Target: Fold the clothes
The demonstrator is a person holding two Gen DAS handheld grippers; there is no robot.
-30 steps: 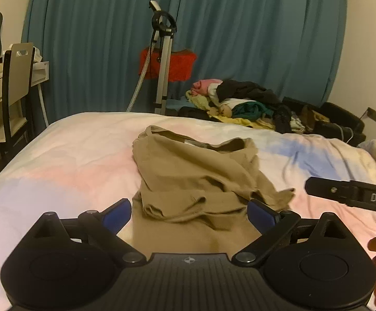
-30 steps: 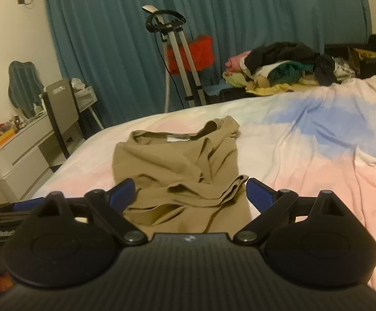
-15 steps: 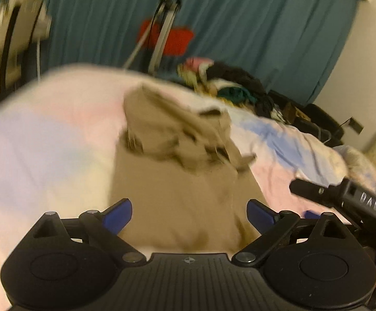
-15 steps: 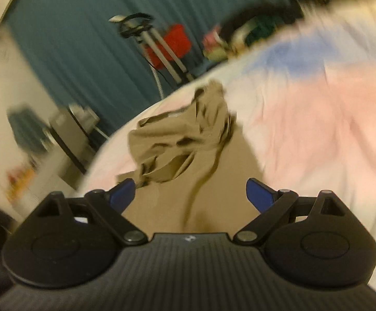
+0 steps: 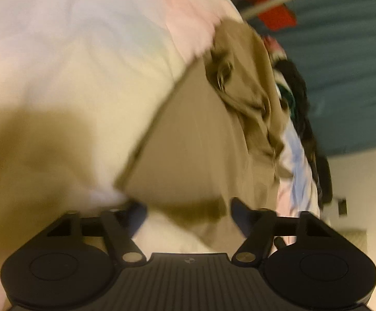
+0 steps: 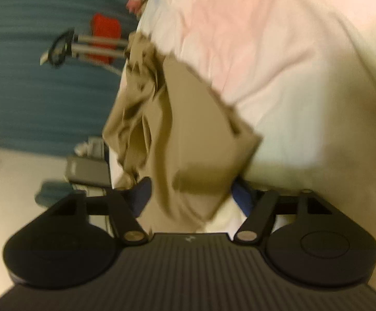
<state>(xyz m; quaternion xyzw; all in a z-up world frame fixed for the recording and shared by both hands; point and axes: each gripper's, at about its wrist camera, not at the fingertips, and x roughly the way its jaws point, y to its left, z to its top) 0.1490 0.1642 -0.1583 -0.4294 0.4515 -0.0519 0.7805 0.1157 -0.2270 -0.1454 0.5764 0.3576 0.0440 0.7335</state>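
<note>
- Nearest in the left wrist view, the left gripper (image 5: 188, 211) has its black linkage arms and blue-padded fingers (image 5: 239, 213) about half apart; the jaws have just been closing, with the near hem of the garment lying between them. The blur hides whether the pads press the cloth.
- In the right wrist view, the right gripper (image 6: 190, 194) stands likewise half apart, its jaws also just closing, with a corner of the same cloth between the blue pads (image 6: 142, 190); whether they pinch it I cannot tell.
- The task's thing, an olive-tan fabric garment (image 5: 200, 142) (image 6: 188, 142), lies on the bed; its flat lower part reaches the grippers, and its rumpled upper part is bunched at the far end, toward 1 o'clock in the left view and 11 o'clock in the right.
- Under it spreads the pastel bedsheet of pink, pale blue and cream (image 5: 71, 64) (image 6: 291, 51), filling the 9 to 12 o'clock side of the left view and the 12 to 3 o'clock side of the right.
- Beyond the garment, at 2 o'clock in the left view, a loose heap of dark, green and pink clothes (image 5: 291, 83) lies past the bed's far edge; no container around it can be made out.
- Farther on stand a metal-legged stand (image 6: 84, 45) and a red boxlike object (image 6: 106, 32) (image 5: 268, 18), its contents not discernible.
- Farthest is the teal pleated curtain (image 6: 32, 77) (image 5: 348, 64).
</note>
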